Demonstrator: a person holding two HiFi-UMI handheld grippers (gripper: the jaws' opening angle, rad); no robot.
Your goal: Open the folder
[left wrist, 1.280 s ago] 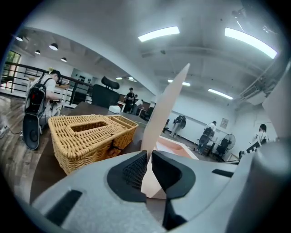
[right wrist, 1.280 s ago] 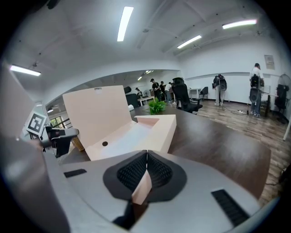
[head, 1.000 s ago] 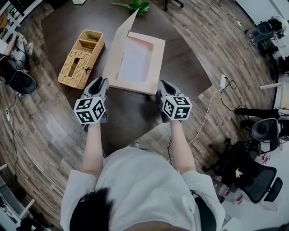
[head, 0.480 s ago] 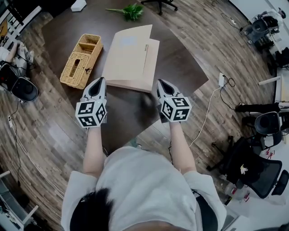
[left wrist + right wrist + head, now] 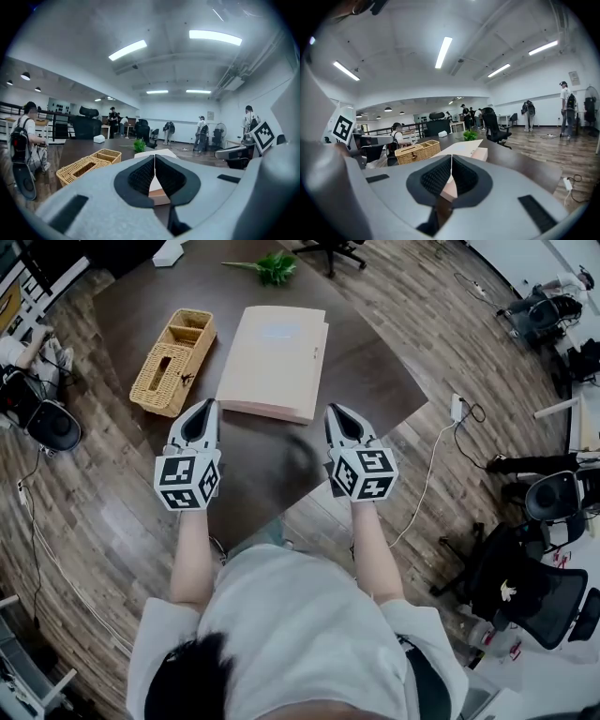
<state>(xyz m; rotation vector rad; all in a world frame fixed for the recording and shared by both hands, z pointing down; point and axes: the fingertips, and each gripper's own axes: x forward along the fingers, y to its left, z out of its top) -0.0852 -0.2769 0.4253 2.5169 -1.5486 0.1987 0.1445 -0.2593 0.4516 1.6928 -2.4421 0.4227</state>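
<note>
Left gripper (image 5: pixel 154 158): jaws pressed together, nothing between them; tip just beside the folder's near left corner, and I cannot tell whether it touches.
Right gripper (image 5: pixel 451 160): jaws closed against each other, empty; tip near the folder's near right corner, apart from it.
Folder (image 5: pixel 274 362): pale tan-pink, lying flat and closed on the table, just beyond the two tips.
Wicker basket (image 5: pixel 173 360): oblong, divided, set at an angle left of the folder, not touching it.
Plant sprig (image 5: pixel 274 266): green, at the table's far edge beyond the folder.
White box (image 5: pixel 169 251): small, at the far left corner of the table.
Table (image 5: pixel 253 474): dark brown wood, with a bare stretch between the grippers.
Floor (image 5: pixel 84 512): wood-look planks, with a white cable and adapter (image 5: pixel 457 409) lying right of the table.
Room: open office with ceiling strip lights, black office chairs (image 5: pixel 525 601), and people standing and seated in the distance.
</note>
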